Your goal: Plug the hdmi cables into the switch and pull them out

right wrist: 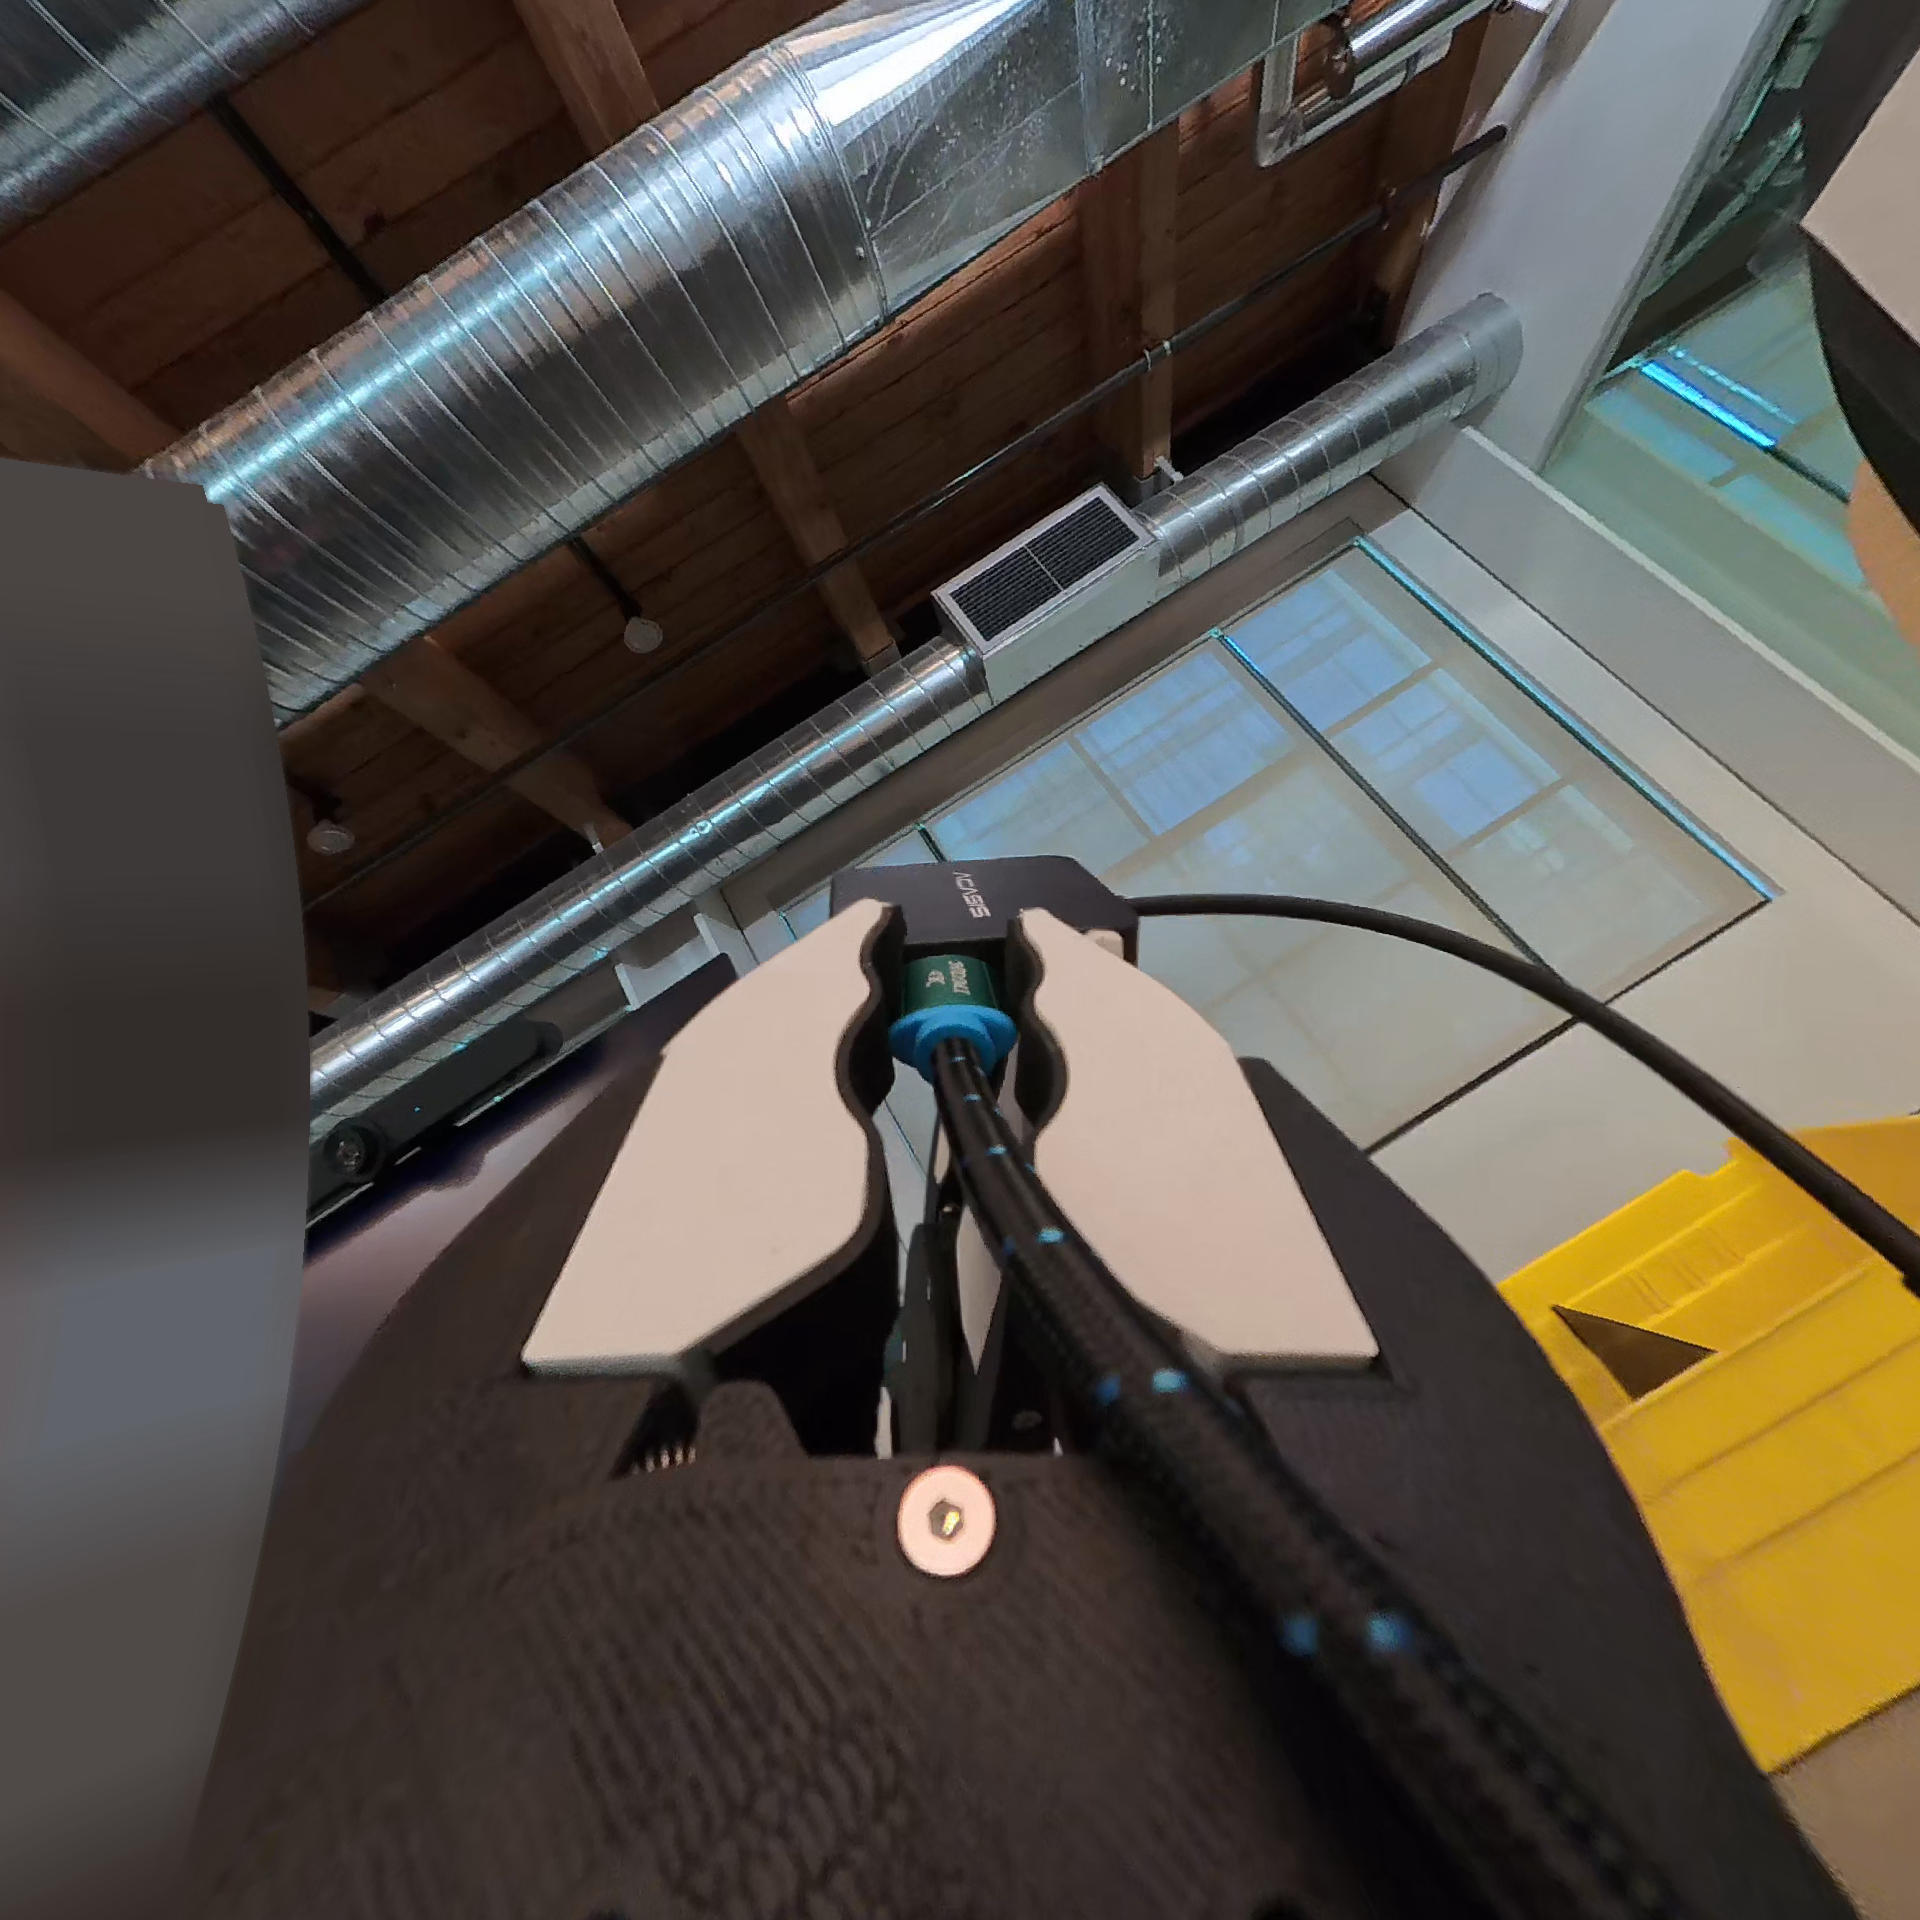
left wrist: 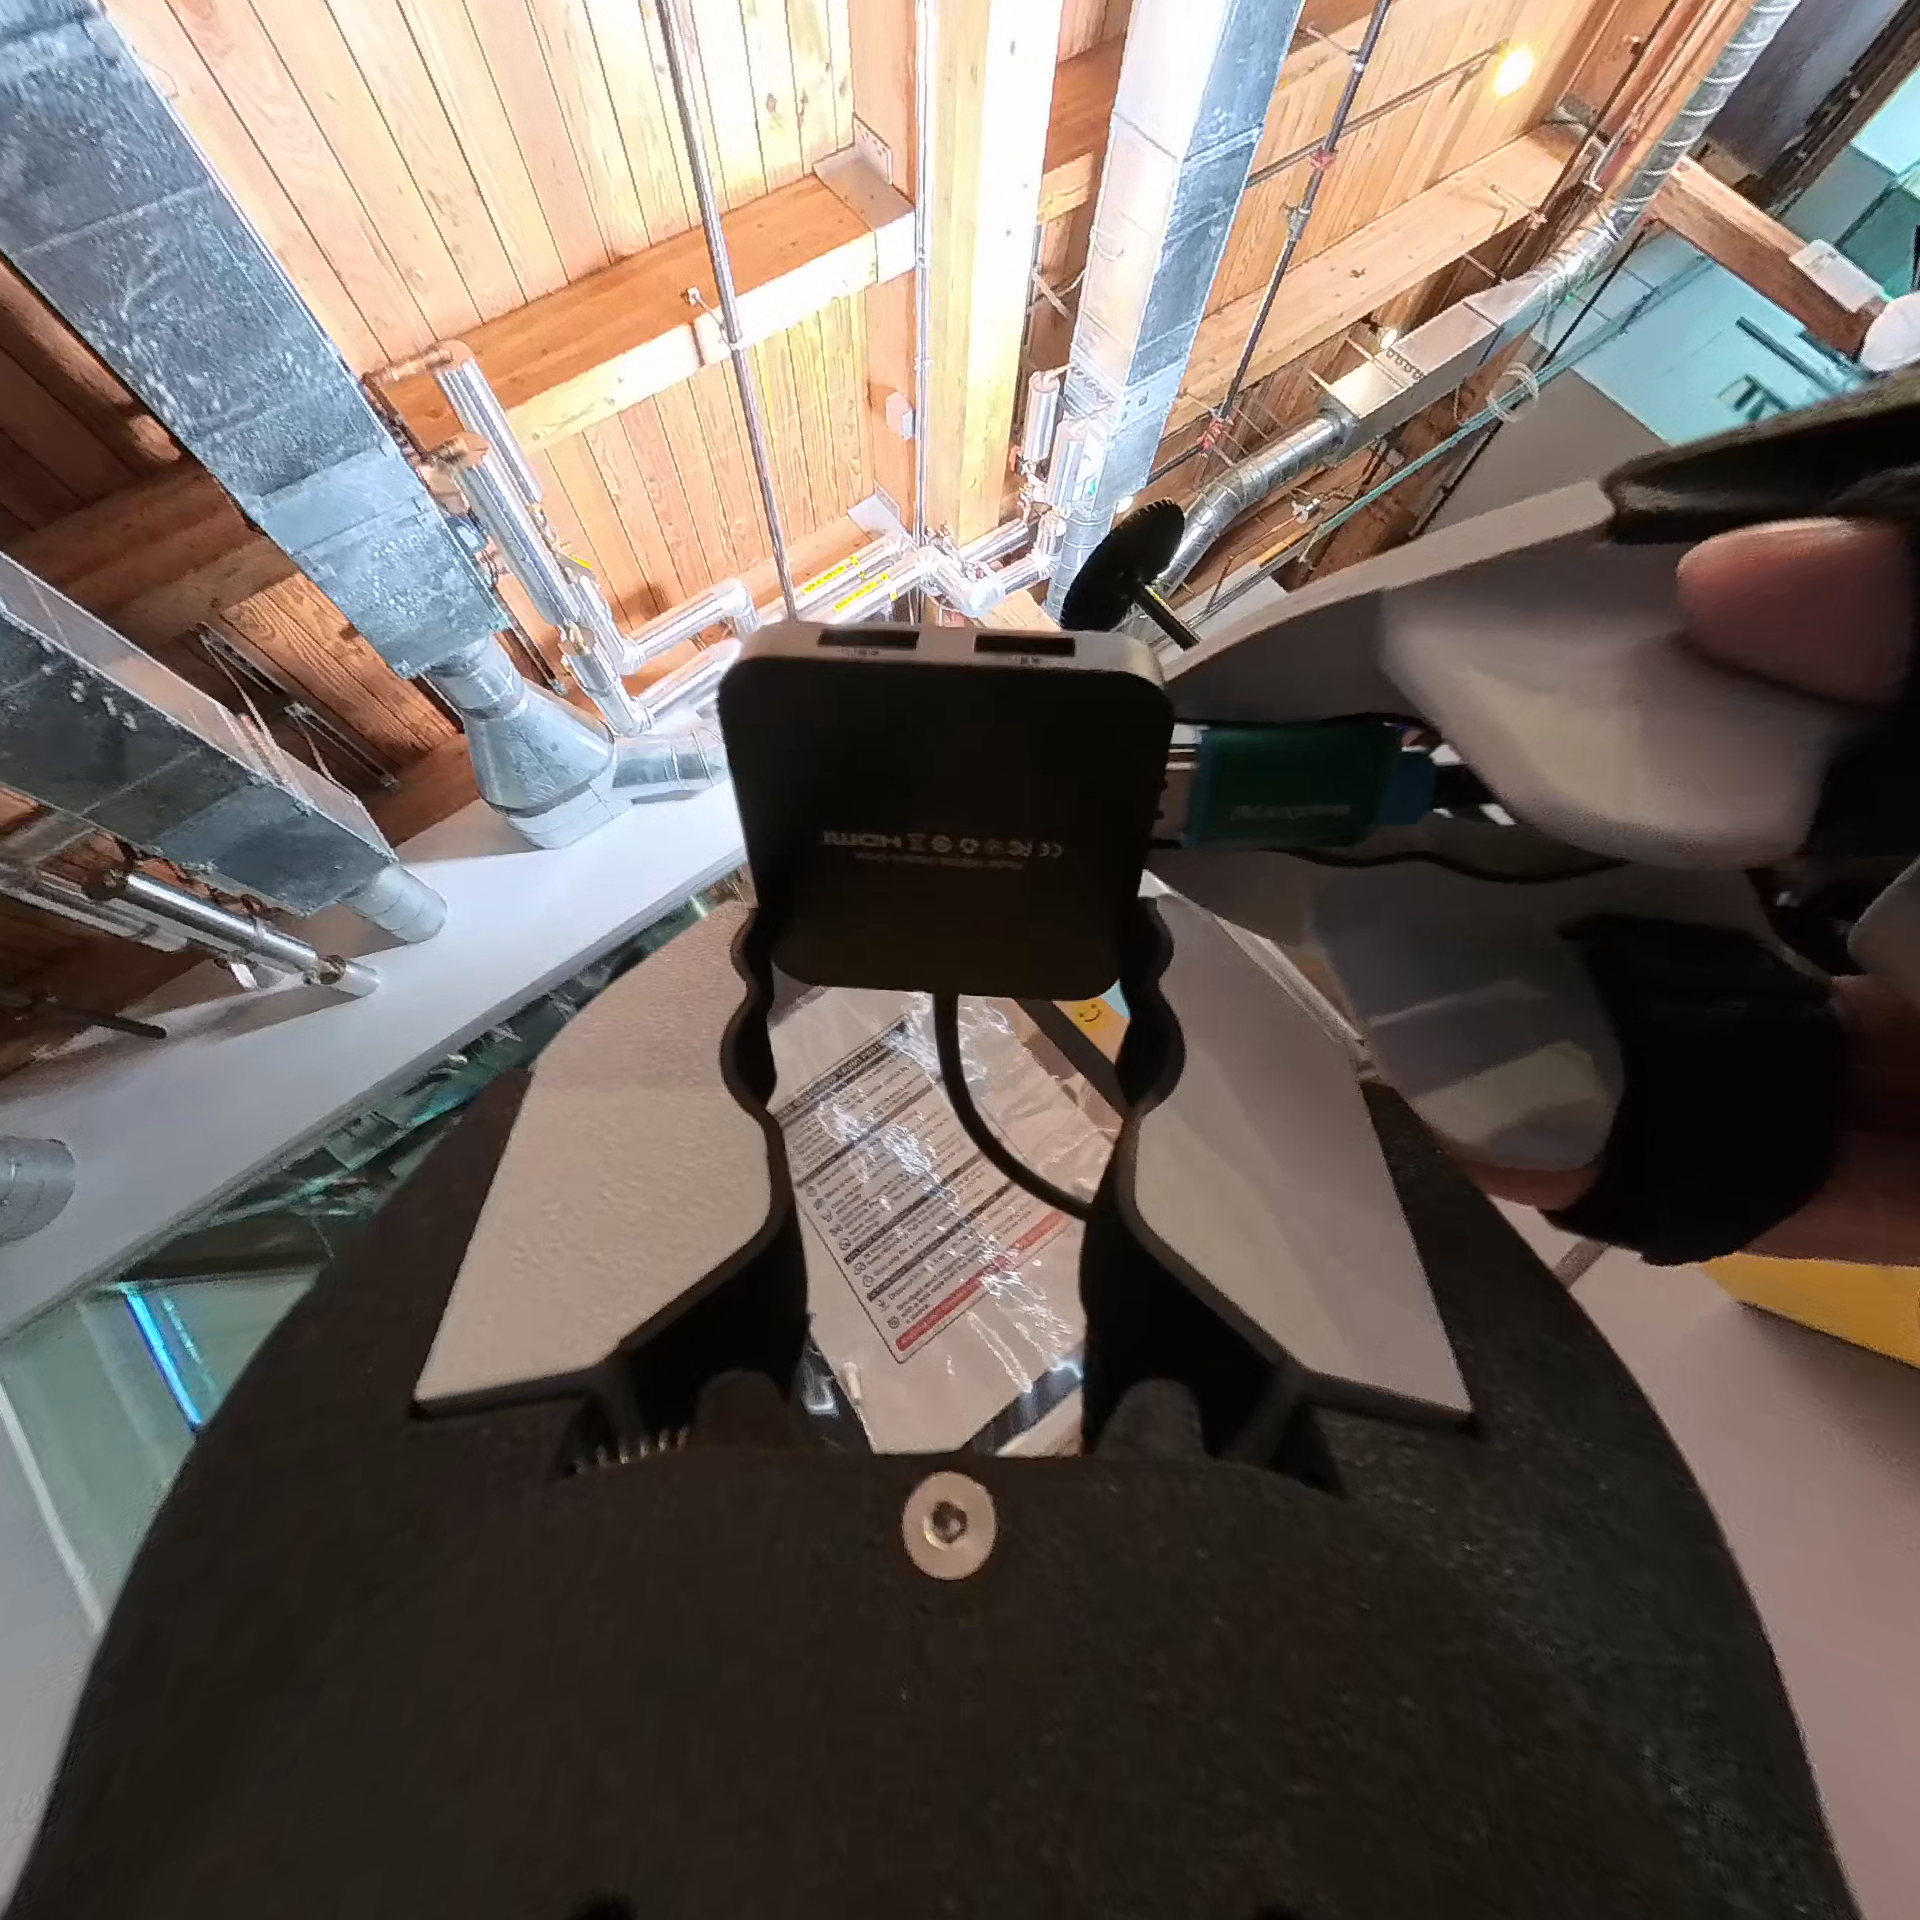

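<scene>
So left gripper (left wrist: 945, 961) is clamped on the black switch (left wrist: 943, 810), right gripper (right wrist: 948, 961) squeezes the green HDMI plug (right wrist: 943, 987) touching its right side.

My gripper (right wrist: 951, 961) clamps the green HDMI plug (right wrist: 943, 987), its nose against the black switch (right wrist: 971, 891); the braided cable (right wrist: 1122, 1382) trails back, a yellow bin (right wrist: 1704, 1403) at right.

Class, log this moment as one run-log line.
left gripper: shut on switch | right gripper: shut on green HDMI plug | plug: at switch's side port | two end ports: empty
</scene>
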Action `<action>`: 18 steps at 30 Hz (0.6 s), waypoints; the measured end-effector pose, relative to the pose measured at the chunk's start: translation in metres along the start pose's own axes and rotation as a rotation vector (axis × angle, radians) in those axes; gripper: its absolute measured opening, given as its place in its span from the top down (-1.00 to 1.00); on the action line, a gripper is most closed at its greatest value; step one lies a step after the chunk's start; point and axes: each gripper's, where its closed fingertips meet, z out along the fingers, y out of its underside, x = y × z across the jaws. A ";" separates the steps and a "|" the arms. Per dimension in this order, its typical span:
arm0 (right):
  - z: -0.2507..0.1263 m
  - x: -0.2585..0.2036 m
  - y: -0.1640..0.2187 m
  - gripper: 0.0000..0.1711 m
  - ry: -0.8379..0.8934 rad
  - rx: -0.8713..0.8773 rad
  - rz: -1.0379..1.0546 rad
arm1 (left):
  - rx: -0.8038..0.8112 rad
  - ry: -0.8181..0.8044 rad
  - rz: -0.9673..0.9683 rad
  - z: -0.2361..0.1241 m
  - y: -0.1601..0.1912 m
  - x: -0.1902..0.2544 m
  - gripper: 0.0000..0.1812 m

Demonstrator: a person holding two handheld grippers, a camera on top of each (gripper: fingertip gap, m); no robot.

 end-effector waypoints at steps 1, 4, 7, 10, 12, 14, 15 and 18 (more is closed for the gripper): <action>0.001 0.000 0.000 0.78 -0.006 -0.005 -0.002 | -0.010 0.002 -0.024 0.001 0.001 0.000 0.28; 0.005 -0.003 0.000 0.77 -0.021 -0.059 -0.040 | -0.017 -0.002 -0.060 0.003 0.001 -0.005 0.28; 0.009 -0.011 0.002 0.69 -0.053 -0.095 -0.093 | -0.031 -0.018 -0.091 0.004 -0.001 -0.009 0.28; 0.011 -0.015 0.003 0.66 -0.065 -0.123 -0.103 | -0.028 -0.015 -0.029 0.003 -0.001 -0.004 0.27; 0.012 -0.012 0.003 0.69 -0.053 -0.139 -0.111 | -0.011 -0.025 0.004 0.001 -0.004 0.001 0.28; 0.012 -0.009 0.002 0.74 -0.038 -0.141 -0.127 | -0.025 -0.037 0.022 0.002 -0.003 0.001 0.28; 0.013 -0.008 0.002 0.73 -0.027 -0.145 -0.120 | -0.036 -0.048 0.023 0.002 -0.001 0.000 0.29; 0.013 -0.005 0.003 0.73 -0.010 -0.157 -0.144 | -0.051 -0.054 -0.001 0.003 0.002 0.000 0.28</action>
